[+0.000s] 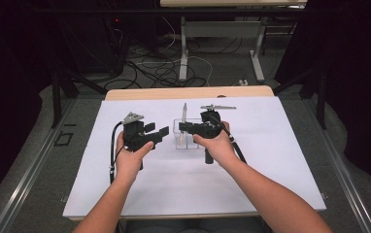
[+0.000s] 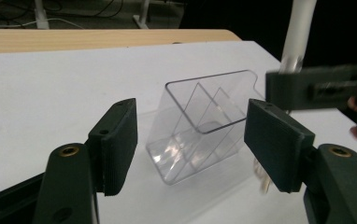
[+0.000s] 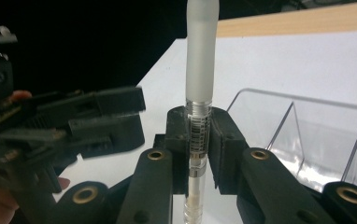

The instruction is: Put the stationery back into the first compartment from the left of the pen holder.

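the pen point(image 3: 200, 93) is held upright in the right tool point(image 3: 199, 149), clamped between its two pads around the barcoded middle of the barrel, frosted cap upward. seen from the high view, the pen point(image 1: 184, 114) stands just above the clear divided holder point(image 1: 186, 137) on the white-covered table point(image 1: 271, 165), so its long axis already points down into a compartment; which compartment lies beneath it cannot be told. the right tool point(image 1: 186, 127) is therefore the nearer one, reaching in level from the holder's right side with the wrist bent inward. the left tool point(image 1: 158, 132) is released, its jaws apart and gripping nothing, just to the holder's left; in the left gripper view the holder point(image 2: 200, 126) lies between and beyond the spread pads point(image 2: 118, 144), not touched.
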Action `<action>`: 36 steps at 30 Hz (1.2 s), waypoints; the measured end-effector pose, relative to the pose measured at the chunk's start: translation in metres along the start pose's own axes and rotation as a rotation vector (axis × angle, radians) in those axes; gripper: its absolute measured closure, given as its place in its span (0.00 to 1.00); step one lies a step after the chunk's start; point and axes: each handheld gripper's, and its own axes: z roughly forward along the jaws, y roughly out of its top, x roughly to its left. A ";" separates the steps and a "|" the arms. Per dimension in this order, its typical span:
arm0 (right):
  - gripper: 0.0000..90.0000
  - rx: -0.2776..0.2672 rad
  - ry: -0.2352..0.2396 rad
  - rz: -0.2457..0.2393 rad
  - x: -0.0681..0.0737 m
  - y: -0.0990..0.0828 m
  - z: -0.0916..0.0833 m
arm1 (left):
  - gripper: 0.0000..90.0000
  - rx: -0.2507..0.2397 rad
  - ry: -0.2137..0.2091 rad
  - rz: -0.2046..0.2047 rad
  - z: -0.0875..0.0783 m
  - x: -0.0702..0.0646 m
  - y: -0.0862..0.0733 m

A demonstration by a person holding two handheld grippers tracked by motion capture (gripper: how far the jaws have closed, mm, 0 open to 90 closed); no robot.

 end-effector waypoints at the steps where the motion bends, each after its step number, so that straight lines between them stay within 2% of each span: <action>1: 0.88 -0.005 -0.004 -0.014 0.000 0.002 0.000 | 0.37 0.003 0.008 0.005 0.000 0.001 -0.001; 3: 0.88 -0.022 -0.018 -0.050 0.002 0.006 0.002 | 0.35 0.009 0.021 0.016 0.000 0.004 -0.003; 6: 0.88 -0.046 -0.042 -0.075 0.003 0.010 0.003 | 0.34 0.016 0.036 0.037 -0.002 0.007 -0.006; 8: 0.88 -0.066 -0.059 -0.092 0.003 0.014 0.005 | 0.34 0.018 0.070 0.073 -0.002 0.009 -0.007; 10: 0.88 -0.082 -0.082 -0.112 0.002 0.017 0.007 | 0.34 0.031 0.090 0.087 -0.003 0.010 -0.008; 12: 0.88 -0.097 -0.100 -0.124 0.002 0.020 0.008 | 0.33 0.042 0.101 0.085 -0.003 0.011 -0.009; 13: 0.88 -0.105 -0.108 -0.135 0.001 0.021 0.009 | 0.33 0.029 0.108 0.079 -0.002 0.011 -0.010; 14: 0.88 -0.112 -0.113 -0.138 0.001 0.023 0.010 | 0.33 0.046 0.101 0.083 -0.003 0.012 -0.010; 16: 0.88 -0.125 -0.123 -0.161 0.001 0.024 0.012 | 0.32 0.053 0.118 0.079 -0.001 0.011 -0.012; 18: 0.88 -0.132 -0.138 -0.192 0.001 0.025 0.014 | 0.32 0.061 0.117 0.076 -0.001 0.012 -0.013; 24: 0.88 -0.117 -0.165 -0.238 0.000 0.022 0.024 | 0.19 0.065 0.135 0.060 -0.002 0.015 -0.015; 29: 0.88 -0.087 -0.178 -0.286 0.000 0.017 0.033 | 0.17 0.065 0.143 0.052 0.000 0.016 -0.019; 31: 0.88 -0.076 -0.177 -0.285 0.000 0.016 0.036 | 0.16 0.079 0.157 0.058 0.001 0.017 -0.020; 36: 0.88 -0.052 -0.186 -0.292 0.000 0.012 0.042 | 0.11 0.087 0.154 0.054 0.002 0.017 -0.022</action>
